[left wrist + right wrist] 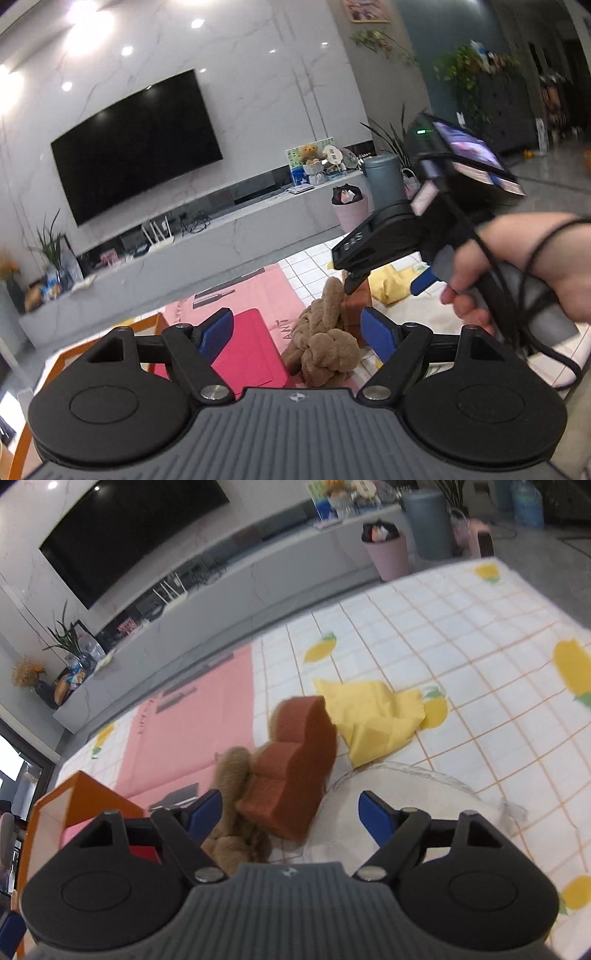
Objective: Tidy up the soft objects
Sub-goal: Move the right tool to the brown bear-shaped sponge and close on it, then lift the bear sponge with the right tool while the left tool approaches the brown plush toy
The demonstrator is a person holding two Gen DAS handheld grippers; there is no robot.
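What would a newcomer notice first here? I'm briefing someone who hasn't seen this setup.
Probably the brown knotted plush toy in the middle of the lemon-print tablecloth, leaning against a rust-brown sponge. A crumpled yellow cloth lies just behind the sponge. Both tools, left and right, hang open over them, and a big dark TV fills the wall behind.

Knotted brown plush rope (236,794) and rust-brown foam sponge (291,771) crowd the middle; lemon-print checked tablecloth (461,635) beyond the crumpled yellow cloth (373,716) lies bare.
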